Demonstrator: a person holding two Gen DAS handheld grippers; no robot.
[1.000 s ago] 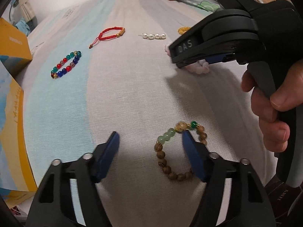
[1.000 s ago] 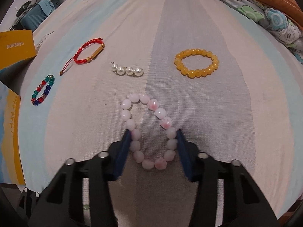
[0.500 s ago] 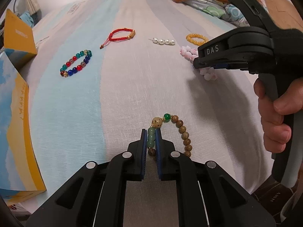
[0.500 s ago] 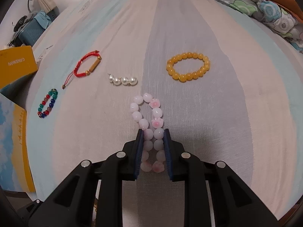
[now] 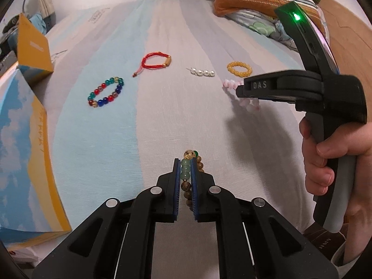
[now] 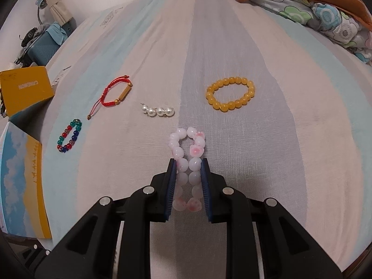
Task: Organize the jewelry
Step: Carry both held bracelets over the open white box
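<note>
The left gripper (image 5: pixel 185 174) pinches the wooden bracelet (image 5: pixel 188 177); the right gripper (image 6: pixel 188 181) squeezes the pink bracelet (image 6: pixel 187 162), just below the pearls (image 6: pixel 158 111). Both bracelets look light and floppy, with slippery beads, so gripping across both strands seems safest.

Black plastic left claw (image 5: pixel 185 162), blue pads, silver screws; right claw (image 6: pixel 187 165) alike, "DAS" embossed, green LED.

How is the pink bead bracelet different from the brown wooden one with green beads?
The pink and white bead bracelet has large, pale glossy beads; the brown wooden bead bracelet with green beads has smaller, darker, mostly matte beads.

The pink one is squeezed flat, both its sides between the right gripper fingers; the wooden one has just one strand between the left gripper fingers.

Both are gripped over the striped bedsheet.
</note>
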